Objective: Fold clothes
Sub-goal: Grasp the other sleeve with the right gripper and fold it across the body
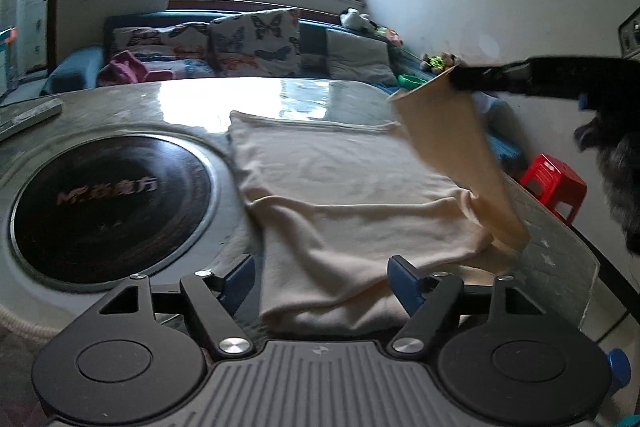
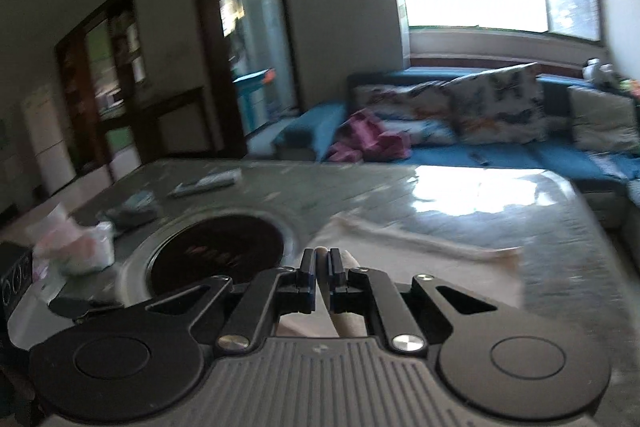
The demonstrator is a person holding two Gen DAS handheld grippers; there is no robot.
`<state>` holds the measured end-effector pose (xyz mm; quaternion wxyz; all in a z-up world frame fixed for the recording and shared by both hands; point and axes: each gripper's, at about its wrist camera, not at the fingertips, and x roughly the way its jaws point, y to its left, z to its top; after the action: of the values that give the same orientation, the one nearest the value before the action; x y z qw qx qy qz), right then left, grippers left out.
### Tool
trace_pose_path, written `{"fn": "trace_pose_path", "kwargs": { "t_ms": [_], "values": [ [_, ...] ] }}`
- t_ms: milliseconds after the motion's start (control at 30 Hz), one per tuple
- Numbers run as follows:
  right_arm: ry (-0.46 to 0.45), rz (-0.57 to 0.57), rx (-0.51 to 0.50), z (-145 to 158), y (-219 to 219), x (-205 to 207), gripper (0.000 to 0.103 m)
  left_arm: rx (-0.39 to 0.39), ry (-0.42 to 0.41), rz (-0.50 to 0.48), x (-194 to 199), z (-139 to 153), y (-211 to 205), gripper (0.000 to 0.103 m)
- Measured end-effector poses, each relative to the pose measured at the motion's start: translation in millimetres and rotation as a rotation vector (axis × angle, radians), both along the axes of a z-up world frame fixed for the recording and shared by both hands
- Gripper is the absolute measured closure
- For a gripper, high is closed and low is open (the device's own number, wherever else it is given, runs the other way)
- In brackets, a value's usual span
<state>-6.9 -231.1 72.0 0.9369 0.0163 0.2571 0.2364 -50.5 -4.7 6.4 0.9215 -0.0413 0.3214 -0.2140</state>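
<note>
The cream knit cloth garment (image 1: 340,187) lies on the grey marbled table (image 1: 120,103), at 3 o'clock of the round black inset hob (image 1: 112,207). The left gripper (image 1: 320,283) hovers spread over its near edge. The right gripper (image 2: 320,267) pinches a lifted sleeve.

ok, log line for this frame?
task: fold | right gripper: shut on cloth, corner lifted | left gripper: open at near edge | cloth mostly flat on table
</note>
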Motion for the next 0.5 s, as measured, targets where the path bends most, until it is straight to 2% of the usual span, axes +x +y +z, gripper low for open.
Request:
{"fn": "trace_pose_path", "kwargs": {
  "t_ms": [167,233,400,500],
  "values": [
    [0.058,0.110,0.004,-13.2,41.9,10.1,0.097,-0.012,0.018,0.022,-2.7,-3.8,7.5,0.025],
    [0.063,0.114,0.031,-12.2,40.9,9.6,0.088,-0.015,0.021,0.028,-3.4,-4.7,8.5,0.024],
    [0.055,0.066,0.013,-10.5,15.8,1.4,0.086,-0.015,0.008,0.035,-2.5,-0.8,3.4,0.023],
    [0.084,0.001,-0.054,-23.0,-12.0,-5.2,0.086,-0.016,-0.021,0.023,-2.5,4.8,-2.3,0.025]
  ]
}}
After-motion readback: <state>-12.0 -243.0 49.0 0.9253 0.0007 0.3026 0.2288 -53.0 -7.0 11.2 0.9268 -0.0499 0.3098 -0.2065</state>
